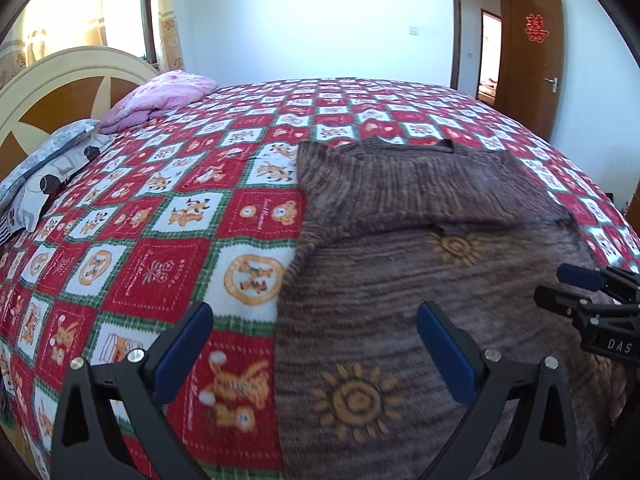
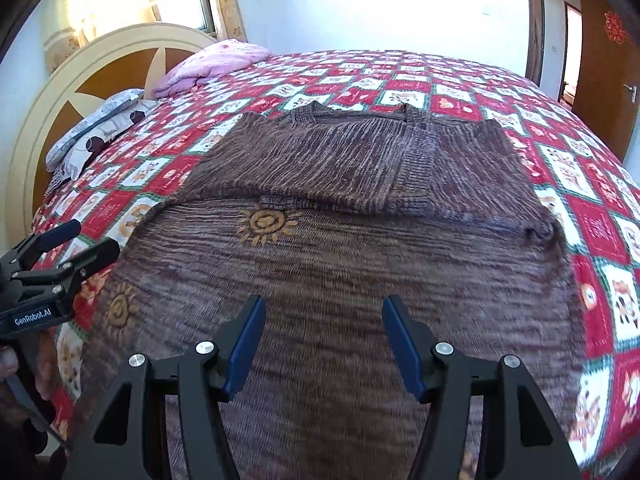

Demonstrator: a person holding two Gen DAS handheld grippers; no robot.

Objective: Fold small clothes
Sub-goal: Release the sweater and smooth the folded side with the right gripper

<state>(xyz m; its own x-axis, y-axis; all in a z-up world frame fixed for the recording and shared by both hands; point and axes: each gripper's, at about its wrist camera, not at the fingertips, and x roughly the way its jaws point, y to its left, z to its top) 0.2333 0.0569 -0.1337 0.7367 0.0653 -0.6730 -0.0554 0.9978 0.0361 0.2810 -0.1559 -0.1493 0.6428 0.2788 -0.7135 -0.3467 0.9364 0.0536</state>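
We saw a brown knit sweater (image 2: pixel 344 248) w/ small orange sun motifs lying flat on a bed (image 1: pixel 168 216), on a red-and-white checked bedspread w/ cartoon animals. Its far part, by the neckline, looked already doubled over, w/ a fold edge running across the middle. Pillows (image 1: pixel 44 172) and a pink blanket (image 1: pixel 160 98) sat by the headboard, well apart from the garment.

Both tools hovered over the near half of the sweater. The left gripper (image 1: pixel 316 344) was over the sweater's left edge, its jaws spread wide and empty. The right gripper (image 2: pixel 324 344) was over the sweater's middle, jaws also apart, nothing between them. Each tool showed at the edge of the other's view.

We judged the step in hand to be taking the near hem for the next fold; the hem itself was out of view. To do it well, we thought each side should pinch a near corner, both layers together, lift evenly, and carry the hem to meet the far edge so the sides line up. Uneven lifting would prob. skew the fold or drag the knit.
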